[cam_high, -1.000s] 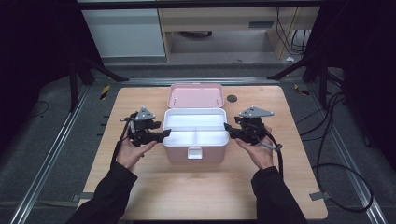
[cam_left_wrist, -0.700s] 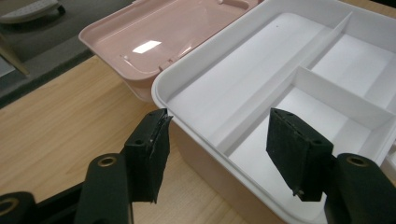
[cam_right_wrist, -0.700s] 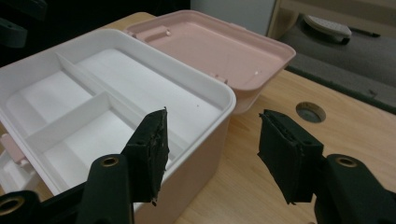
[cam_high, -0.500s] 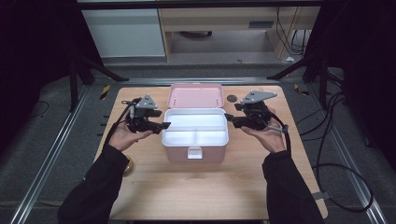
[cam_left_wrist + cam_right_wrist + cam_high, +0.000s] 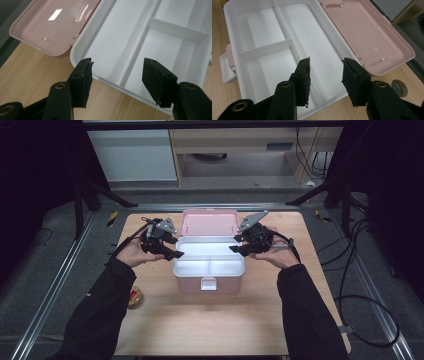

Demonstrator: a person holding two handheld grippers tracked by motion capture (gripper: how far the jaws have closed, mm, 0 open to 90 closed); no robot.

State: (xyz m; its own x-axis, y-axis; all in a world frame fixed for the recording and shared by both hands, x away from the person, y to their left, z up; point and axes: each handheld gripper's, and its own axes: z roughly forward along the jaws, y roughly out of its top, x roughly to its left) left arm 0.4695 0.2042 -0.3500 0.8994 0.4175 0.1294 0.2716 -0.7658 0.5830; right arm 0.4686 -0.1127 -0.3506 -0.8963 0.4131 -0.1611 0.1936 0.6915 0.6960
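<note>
A pink box (image 5: 209,281) stands mid-table with its lid (image 5: 209,222) folded back flat behind it. A white divided tray (image 5: 208,266) sits in the box, its compartments empty. My left gripper (image 5: 176,255) hovers at the tray's left edge, open with nothing between its jaws. In the left gripper view the tray (image 5: 160,50) and lid (image 5: 55,22) lie just beyond the left gripper (image 5: 116,75). My right gripper (image 5: 234,249) hangs over the tray's right edge, open and empty. Its own view puts the right gripper (image 5: 325,71) above the tray (image 5: 274,47) near the lid (image 5: 364,32).
A small round yellow and red object (image 5: 135,296) lies on the wooden table (image 5: 210,325) by the left sleeve. A dark round disc (image 5: 399,88) sits on the wood beside the lid. Cables (image 5: 360,285) trail off the table's right side.
Both grippers have moved away from the person, from the box's sides toward its rear half, and now hover over the tray's left and right edges. The box has not moved.
</note>
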